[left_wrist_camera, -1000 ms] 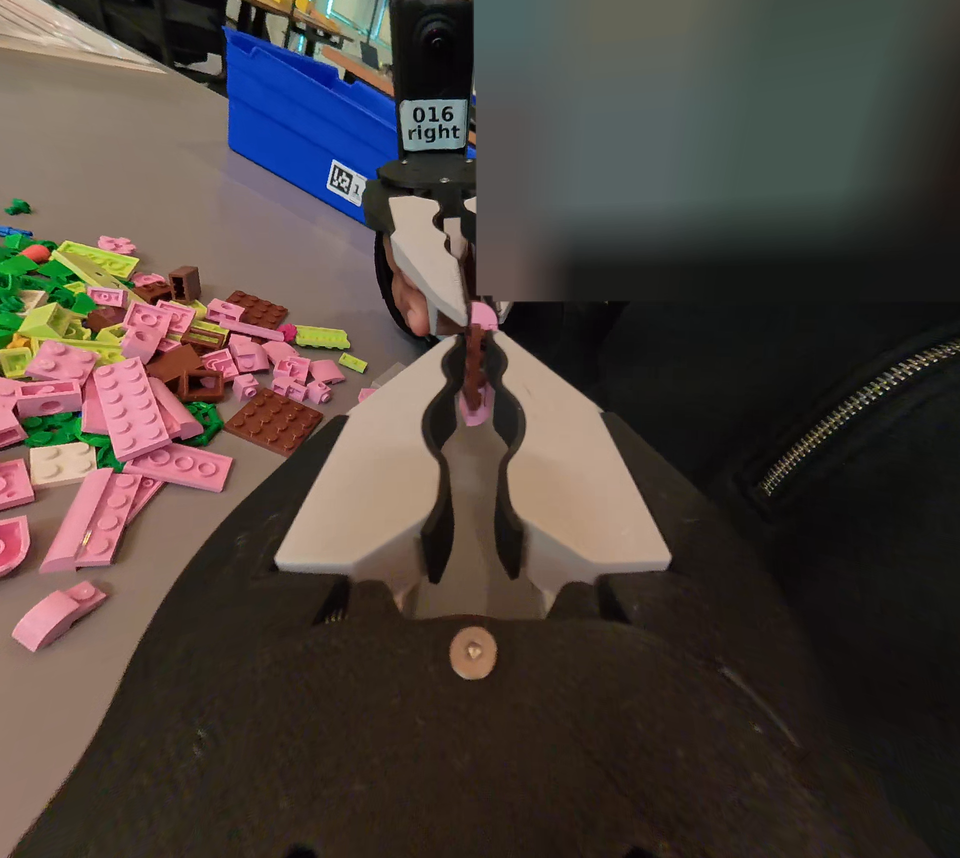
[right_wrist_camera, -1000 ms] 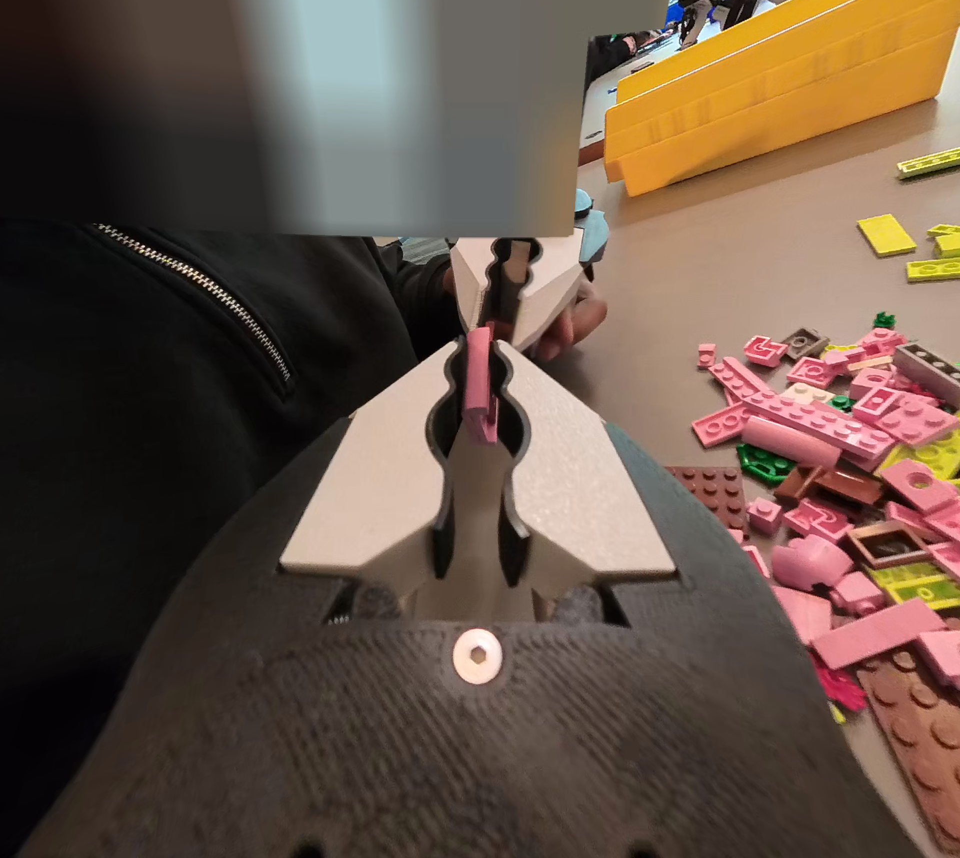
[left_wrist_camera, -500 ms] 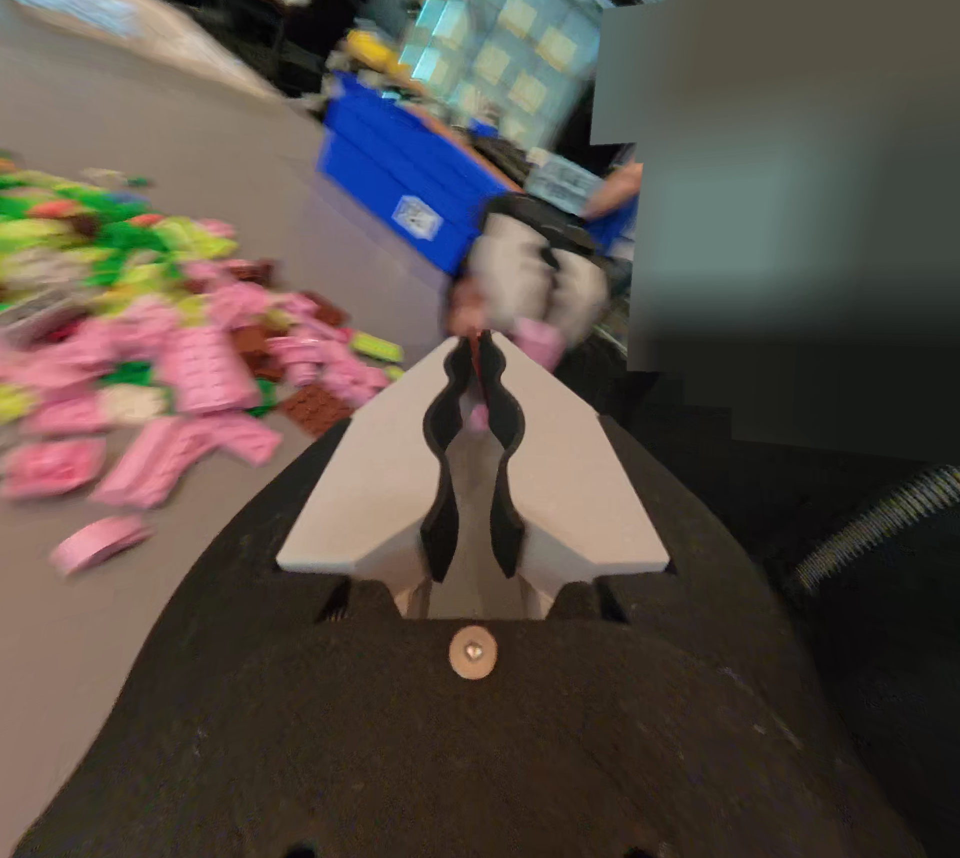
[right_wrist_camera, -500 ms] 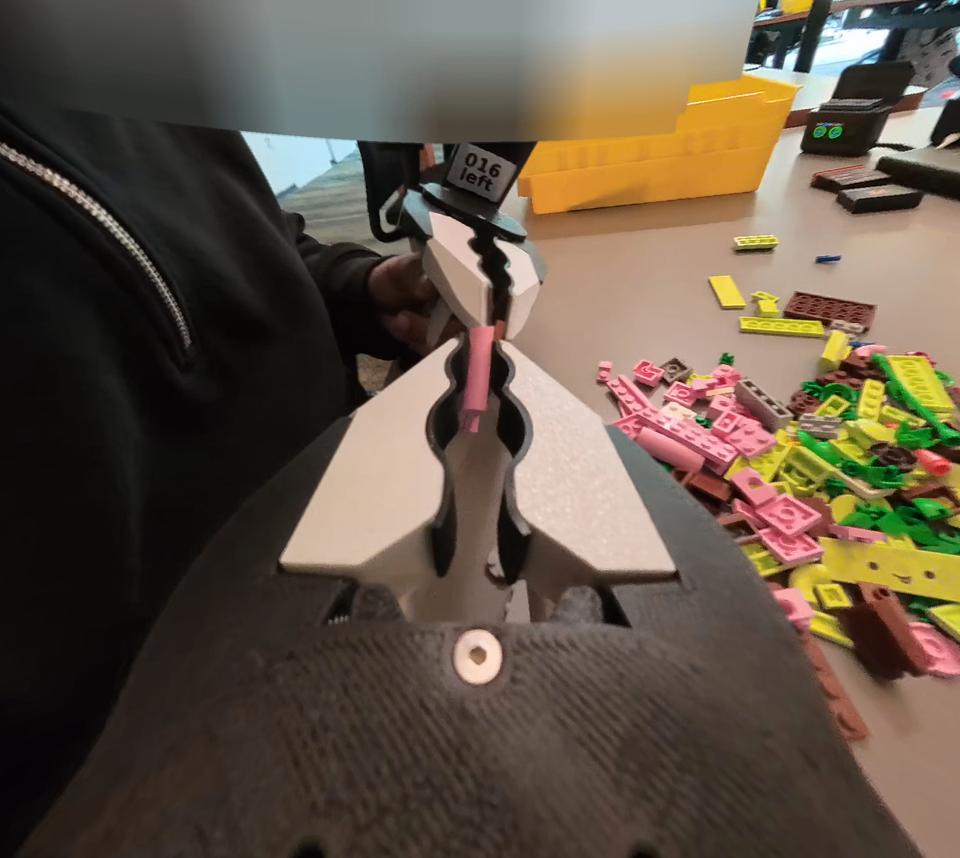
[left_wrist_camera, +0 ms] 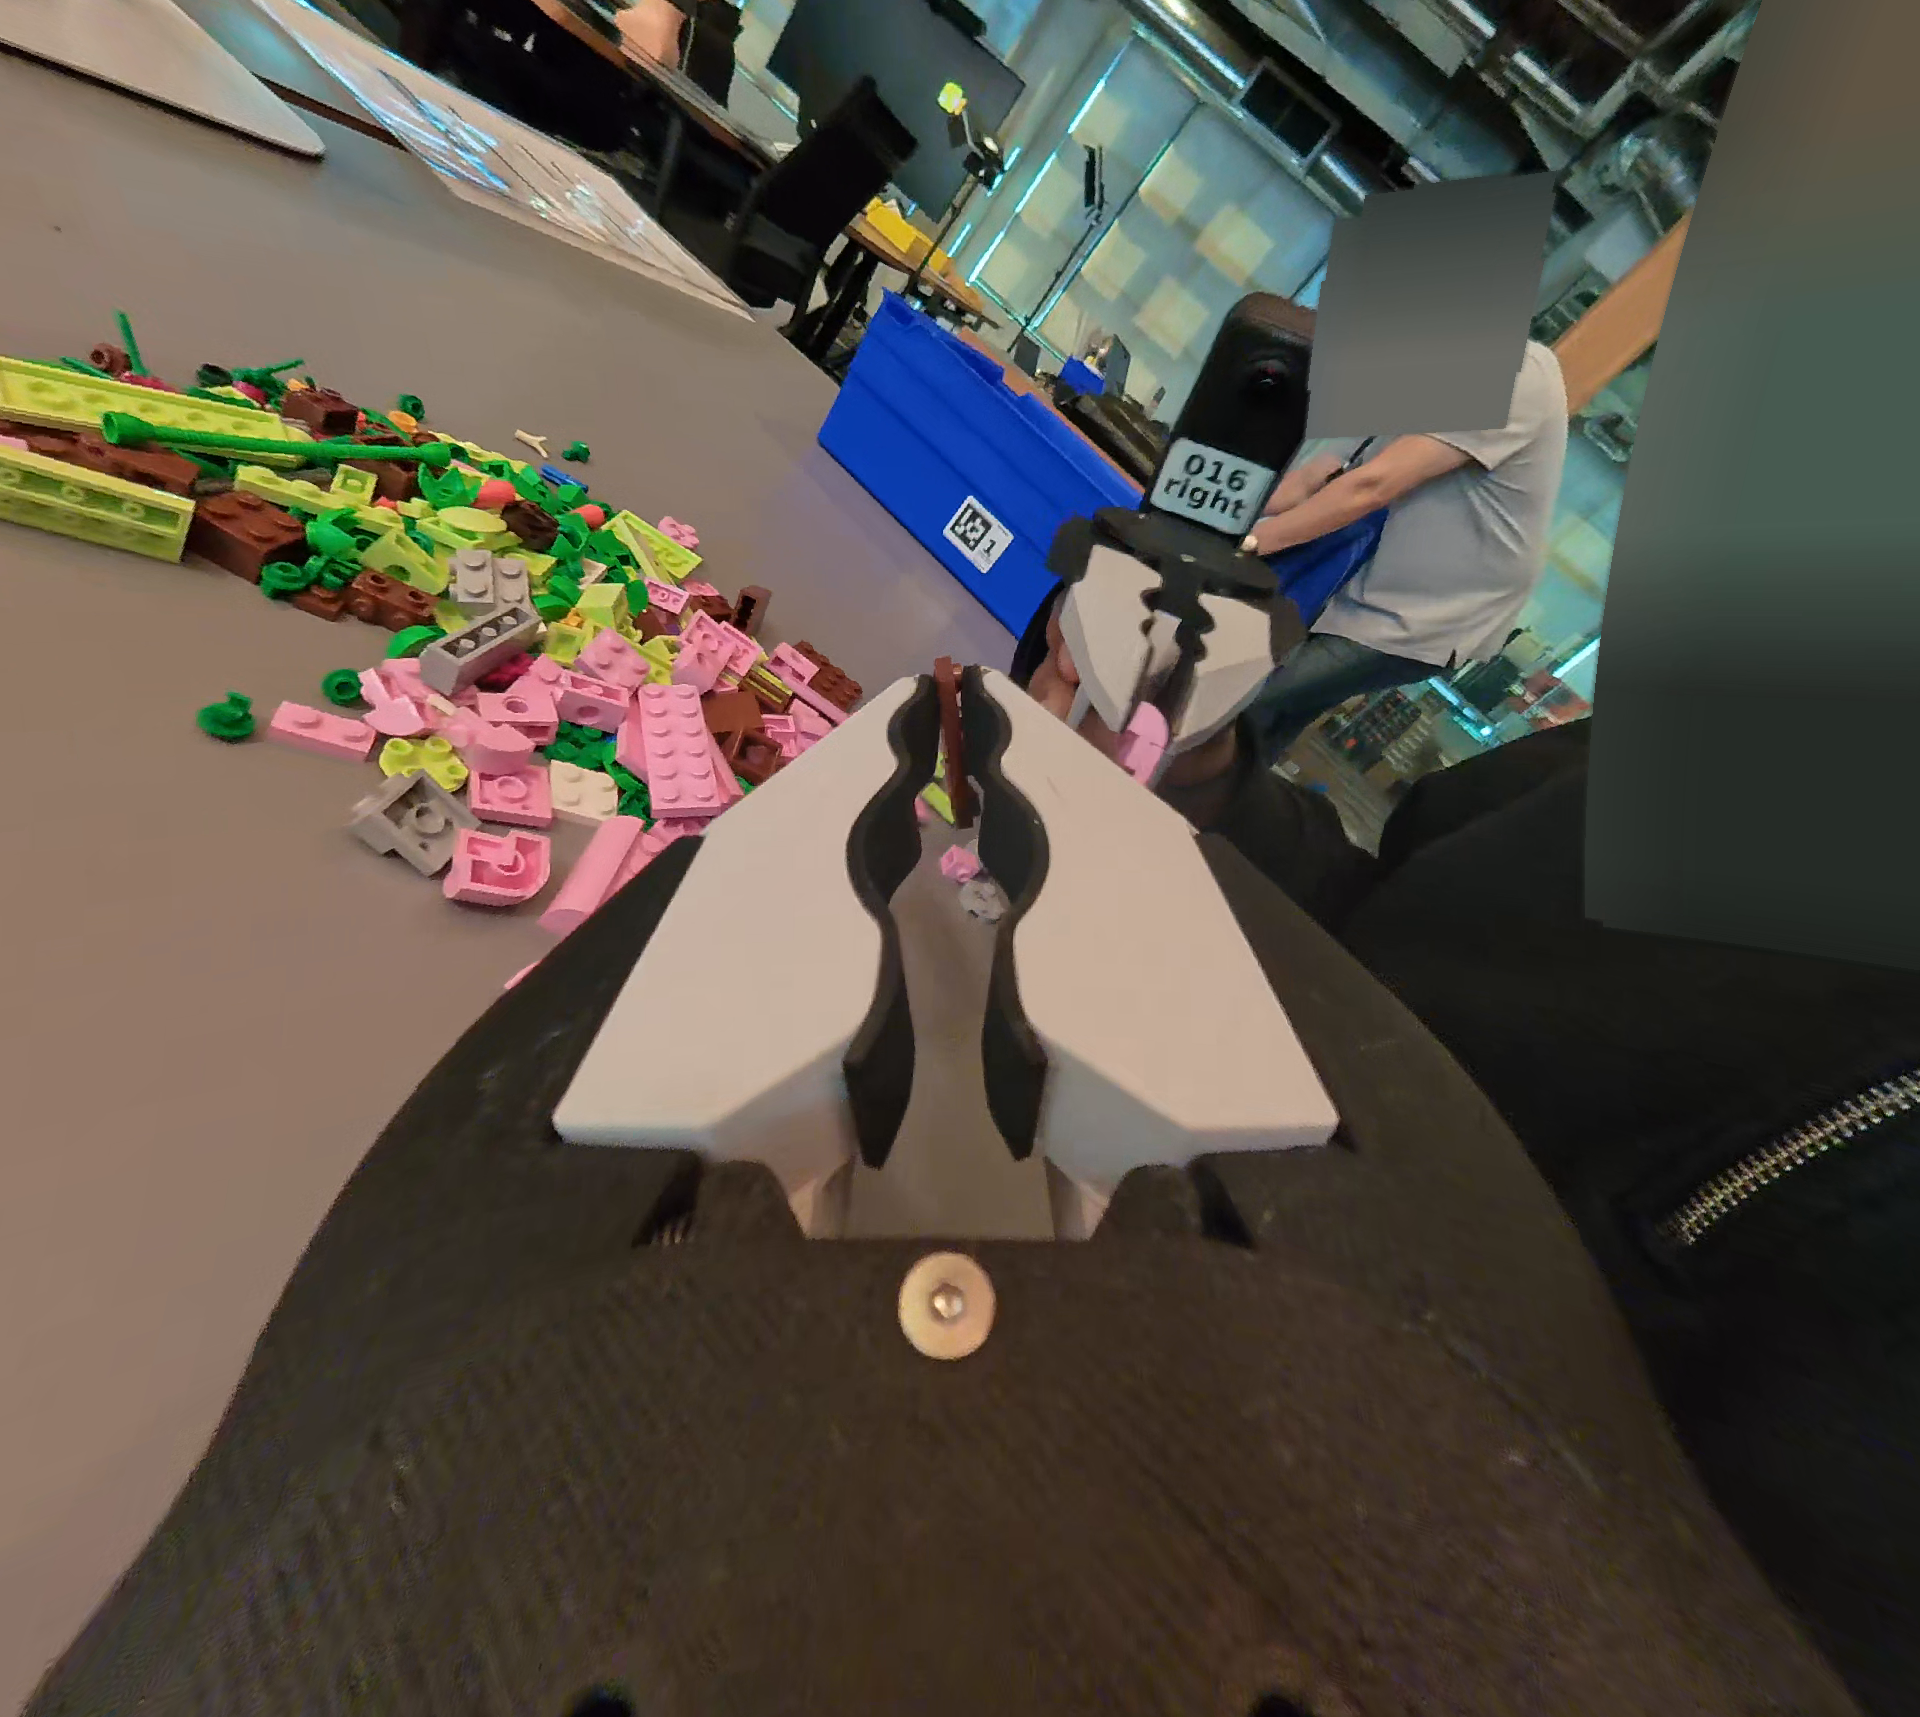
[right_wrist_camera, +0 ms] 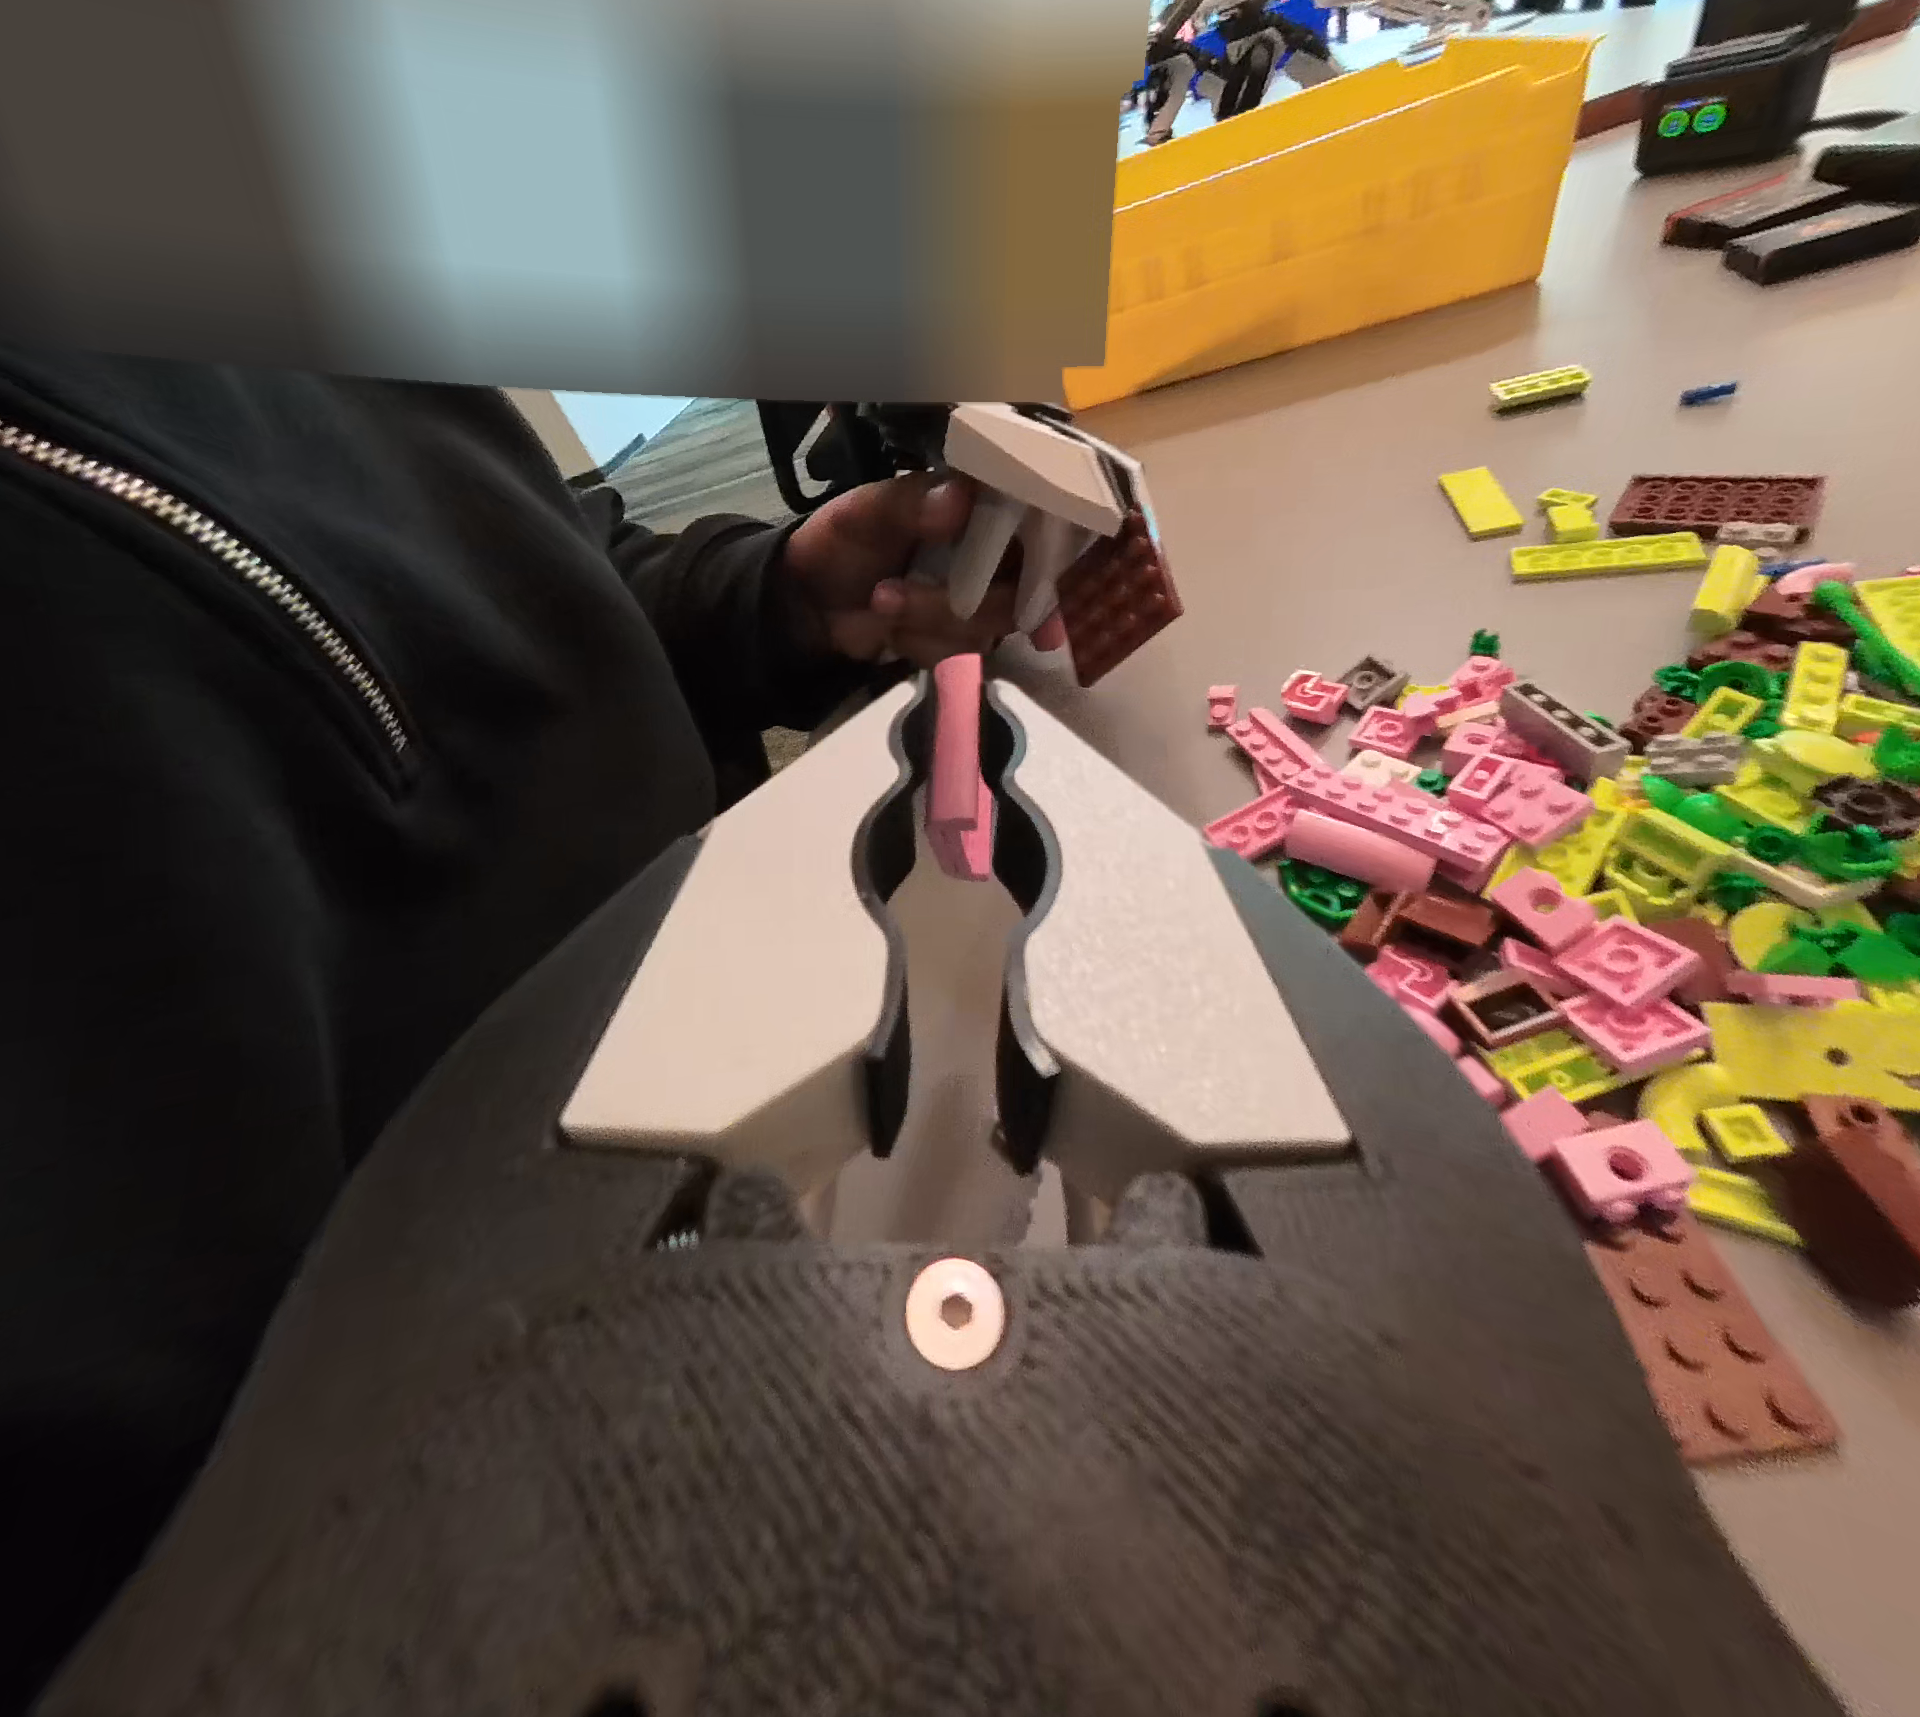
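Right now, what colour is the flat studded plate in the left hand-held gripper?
Reddish brown plate, clearest in the right wrist view; the left hand-held gripper pinches its edge.

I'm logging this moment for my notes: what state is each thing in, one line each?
left tongs: shut on the brown plate, held above the table.
brown plate: gripped edge-on, upright.
right tongs: shut on the pink piece.
pink piece: gripped on edge, apart from the brown plate.
brick pile: loose, scattered on the grey table.
yellow bin: standing on the table, contents not visible.
blue bin: standing on the table.
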### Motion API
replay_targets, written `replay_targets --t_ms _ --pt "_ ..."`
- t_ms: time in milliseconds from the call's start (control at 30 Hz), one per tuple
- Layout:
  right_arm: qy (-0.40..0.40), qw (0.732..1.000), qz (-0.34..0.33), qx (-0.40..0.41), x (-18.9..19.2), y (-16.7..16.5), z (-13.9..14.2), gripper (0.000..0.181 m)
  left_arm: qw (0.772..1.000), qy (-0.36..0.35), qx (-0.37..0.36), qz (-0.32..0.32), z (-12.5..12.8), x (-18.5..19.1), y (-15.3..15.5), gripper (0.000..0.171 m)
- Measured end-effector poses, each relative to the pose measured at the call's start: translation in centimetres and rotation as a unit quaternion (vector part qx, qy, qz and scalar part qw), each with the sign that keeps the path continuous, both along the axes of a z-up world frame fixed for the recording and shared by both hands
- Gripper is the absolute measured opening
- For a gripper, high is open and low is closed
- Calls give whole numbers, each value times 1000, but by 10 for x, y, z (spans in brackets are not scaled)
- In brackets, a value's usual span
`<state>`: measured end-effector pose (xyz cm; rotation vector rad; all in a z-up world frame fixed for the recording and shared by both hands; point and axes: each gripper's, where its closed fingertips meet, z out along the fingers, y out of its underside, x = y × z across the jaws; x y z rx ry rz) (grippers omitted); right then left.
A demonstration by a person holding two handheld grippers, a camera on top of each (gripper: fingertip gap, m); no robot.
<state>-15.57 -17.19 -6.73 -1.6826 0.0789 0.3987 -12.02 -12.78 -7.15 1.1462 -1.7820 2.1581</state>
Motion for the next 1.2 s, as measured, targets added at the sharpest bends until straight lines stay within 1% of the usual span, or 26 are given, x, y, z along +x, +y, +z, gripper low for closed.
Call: replay_targets --t_ms 133,233,333,400,433,467,500,567,600,633,700,767,800,833,867,900,933,967,1000,1067,1133,1200 --pt "-54 998 13 -10 -11 3 -5 5 997 8 75 -22 -15 -3 -5 1" --pt "-99 994 24 -25 -19 6 -11 5 989 31 137 -42 -33 -4 -8 1" --pt "-144 988 30 -39 -25 9 -17 5 983 54 160 -66 -43 -3 -15 2" --pt "-184 981 28 -45 -27 10 -20 5 982 49 172 -56 -44 5 -16 2" --pt "-203 978 27 -46 -29 11 -22 5 982 40 179 -39 -42 12 -15 7" --pt "-223 974 24 -46 -30 11 -22 5 982 26 187 -20 -41 19 -12 23" --pt "-243 969 17 -47 -29 12 -23 5 980 12 197 -2 -39 25 -9 34" --pt "-288 956 -5 -51 -24 12 -25 5 977 -13 210 37 -34 32 1 48" --pt "-312 948 -18 -52 -21 12 -25 5 977 -26 206 49 -30 32 5 51" --pt "-338 939 -31 -49 -18 12 -23 5 979 -37 194 52 -24 29 7 51" --pt "-403 912 -67 -36 -11 12 -16 5 989 -48 140 21 -12 16 3 40" --pt "-465 879 -102 -28 -4 13 -11 5 997 -27 75 -13 -1 6 0 39" --pt "-484 868 -109 -28 -3 13 -11 5 998 -18 50 -40 3 0 -2 37" --pt "-492 864 -105 -29 -5 15 -13 5 997 -11 35 -72 4 -7 -5 38" --pt "-490 867 -92 -31 -9 17 -17 5 994 -6 32 -109 3 -15 -9 42" --pt "-479 874 -71 -35 -14 20 -22 5 989 -3 37 -144 1 -24 -13 48" --pt "-463 884 -45 -42 -22 22 -28 5 985 -8 47 -166 -1 -30 -14 55" --pt "-449 892 -21 -53 -28 23 -36 6 981 -21 63 -182 -2 -37 -14 59" --pt "-444 893 -3 -65 -33 24 -42 6 977 -36 84 -195 -4 -43 -14 59" --pt "-450 889 19 -75 -40 27 -51 6 968 -55 133 -207 -11 -51 -12 60" --pt "-455 885 42 -90 -47 28 -60 6 961 -67 175 -202 -18 -52 -9 59" --pt "-459 879 61 -111 -51 27 -69 6 959 -68 186 -202 -21 -53 -9 59"
